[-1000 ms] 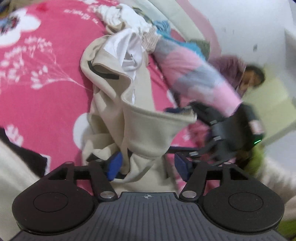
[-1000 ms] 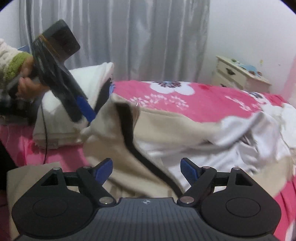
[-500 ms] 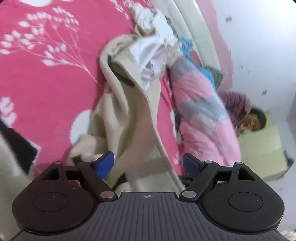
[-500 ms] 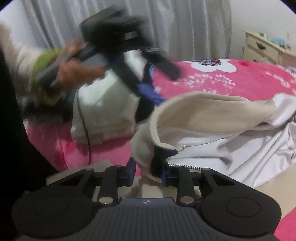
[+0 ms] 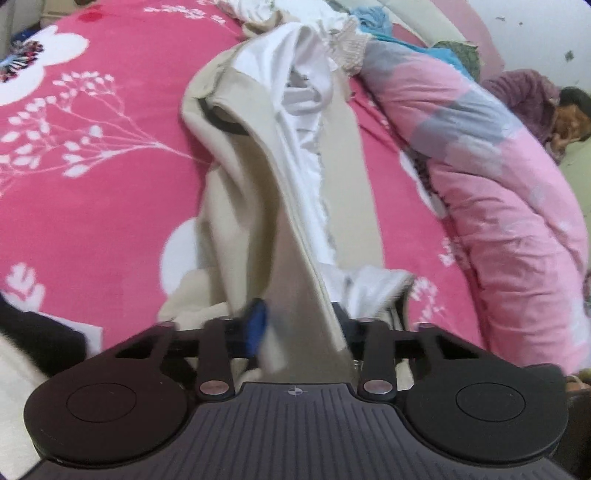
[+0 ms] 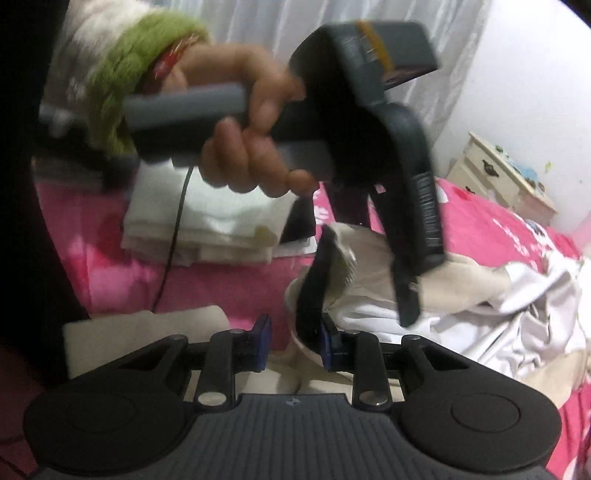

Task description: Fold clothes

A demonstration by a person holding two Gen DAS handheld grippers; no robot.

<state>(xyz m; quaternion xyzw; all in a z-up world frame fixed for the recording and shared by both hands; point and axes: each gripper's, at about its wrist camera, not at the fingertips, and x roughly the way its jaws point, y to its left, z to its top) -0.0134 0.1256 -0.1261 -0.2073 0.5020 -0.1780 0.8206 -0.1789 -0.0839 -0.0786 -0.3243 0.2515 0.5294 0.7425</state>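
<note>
Gripping beige jacket [image 5: 295, 229] hem, jaws closing

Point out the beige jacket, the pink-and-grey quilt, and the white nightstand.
beige jacket [image 5: 255, 206], left wrist view, on its beige outer panel left of the white lining.
pink-and-grey quilt [image 5: 491, 192], left wrist view, on a pink patch mid-roll.
white nightstand [image 6: 498, 173], right wrist view, on its drawer front.

A bedroom in a home — bed [image 5: 110, 206] under a pink floral spread, rolled pink quilt [image 5: 509, 192] along the wall, grey curtains [image 6: 258, 22], cream nightstand [image 6: 495, 173] with drawers, folded linens [image 6: 207, 221] stacked on the bed — lived-in, domestic
</note>
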